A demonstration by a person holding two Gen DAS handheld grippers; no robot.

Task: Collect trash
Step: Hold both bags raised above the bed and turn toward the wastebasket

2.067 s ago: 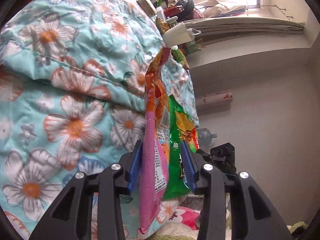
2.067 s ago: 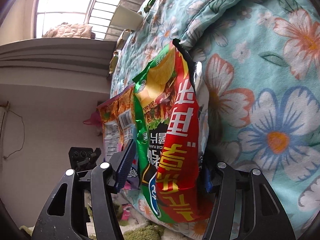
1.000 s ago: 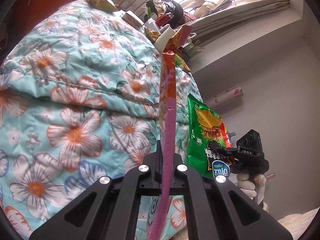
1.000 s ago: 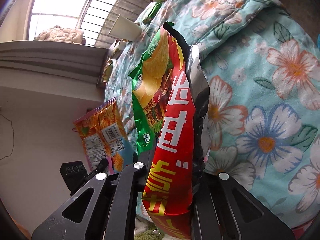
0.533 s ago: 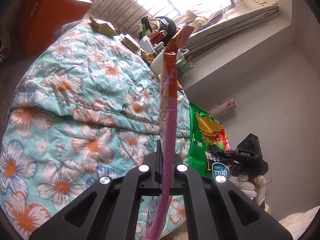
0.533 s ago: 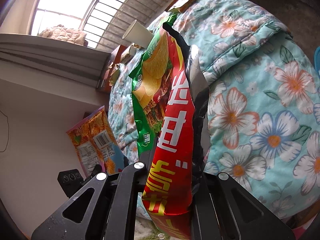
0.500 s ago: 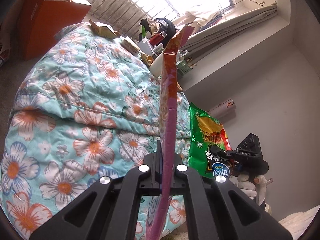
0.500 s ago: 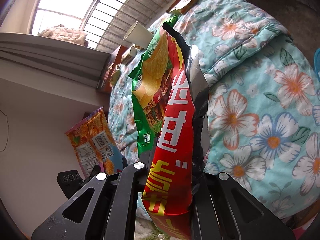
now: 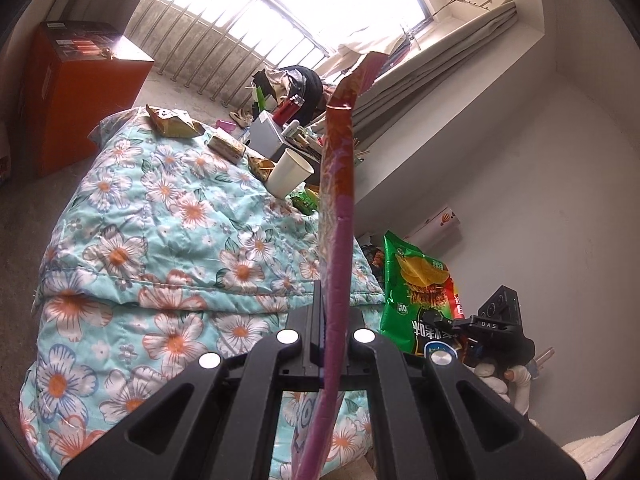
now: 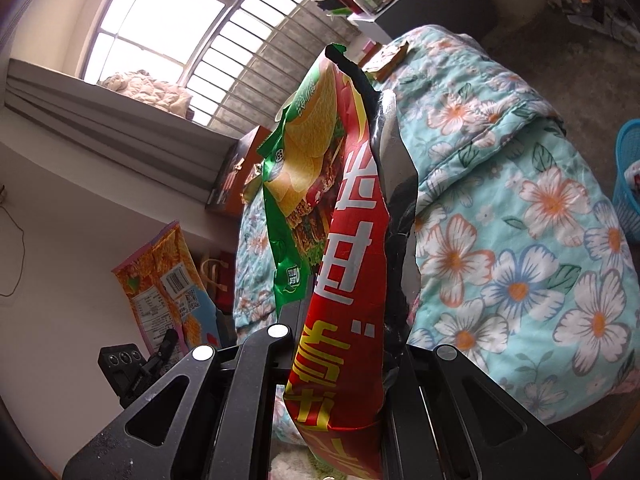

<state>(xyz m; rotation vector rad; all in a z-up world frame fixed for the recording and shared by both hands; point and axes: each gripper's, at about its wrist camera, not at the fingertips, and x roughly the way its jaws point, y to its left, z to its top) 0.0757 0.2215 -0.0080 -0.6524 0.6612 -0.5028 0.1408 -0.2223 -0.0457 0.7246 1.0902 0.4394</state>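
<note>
The left claw (image 9: 326, 336) is squeezed tight on a pink snack bag (image 9: 338, 208), and the right claw (image 10: 344, 344) on a green and red chip bag (image 10: 340, 216), both held up above the bed (image 9: 160, 240). These bags are slippery (and floppy), so one might slide out and fall

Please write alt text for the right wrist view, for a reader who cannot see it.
The right gripper is shut on a red and green chip bag held upright before a floral quilt. At left, an orange snack bag; a blue basket at the right edge.
</note>
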